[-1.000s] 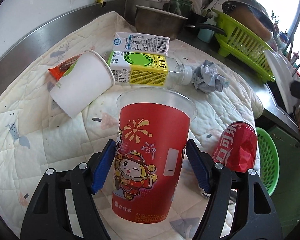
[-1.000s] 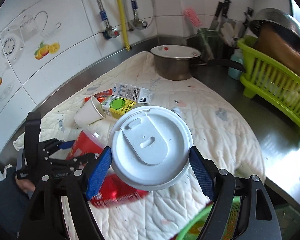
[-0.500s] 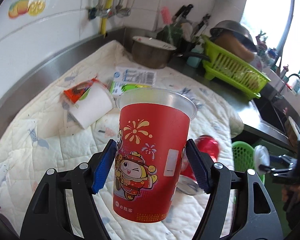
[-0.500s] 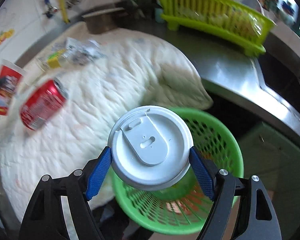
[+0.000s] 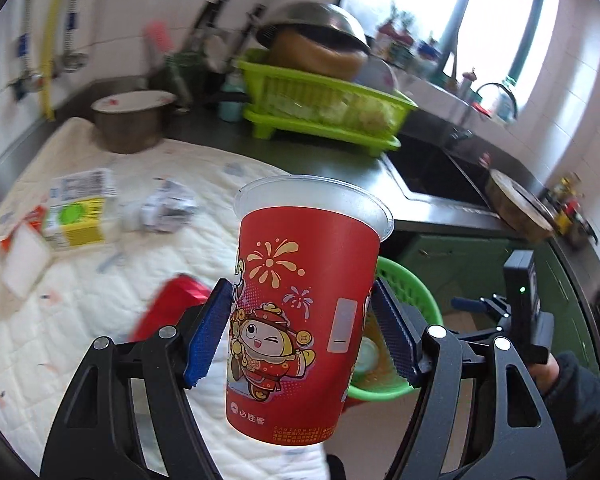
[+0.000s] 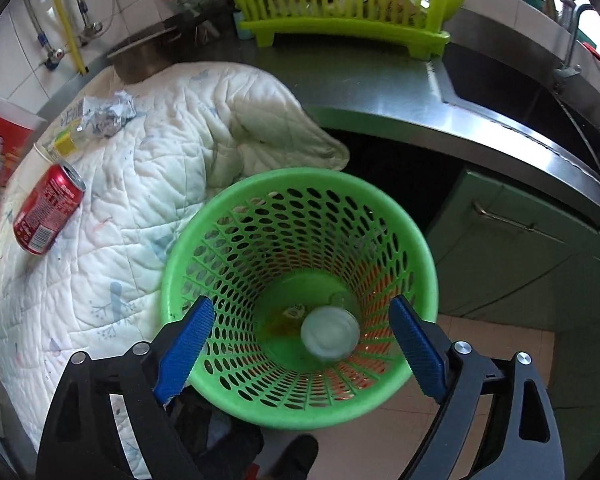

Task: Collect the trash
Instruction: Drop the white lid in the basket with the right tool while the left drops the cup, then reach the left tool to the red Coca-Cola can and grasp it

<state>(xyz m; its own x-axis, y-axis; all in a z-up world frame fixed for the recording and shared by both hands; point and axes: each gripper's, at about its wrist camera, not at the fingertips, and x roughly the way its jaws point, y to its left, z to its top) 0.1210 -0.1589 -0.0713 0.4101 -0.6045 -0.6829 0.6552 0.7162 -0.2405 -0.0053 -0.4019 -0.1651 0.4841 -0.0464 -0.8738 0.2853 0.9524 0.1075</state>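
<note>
My left gripper (image 5: 302, 334) is shut on a red printed plastic cup (image 5: 300, 320), held upright above the quilted cloth (image 5: 60, 340). My right gripper (image 6: 300, 344) hangs over the green mesh bin (image 6: 228, 232); its jaws are opening with nothing between them. The white lid (image 6: 330, 332) lies on the bin's bottom. The bin (image 5: 410, 284) also shows behind the cup in the left wrist view. On the cloth lie a red soda can (image 6: 48, 210), a yellow-green carton (image 5: 74, 220), crumpled paper (image 5: 166, 206) and a white paper cup (image 5: 22, 262).
A metal pot (image 5: 126, 122) and a green dish rack (image 5: 320, 104) stand at the back of the steel counter (image 6: 440, 100). The sink (image 5: 432, 168) is at the right. Green cabinet doors (image 6: 512, 256) stand behind the bin. A person's sleeve (image 5: 580, 400) holds the right tool.
The right gripper carried the white lid over the green bin, opened and let it drop inside. The left gripper lifted the red cup and swung right toward the bin.
</note>
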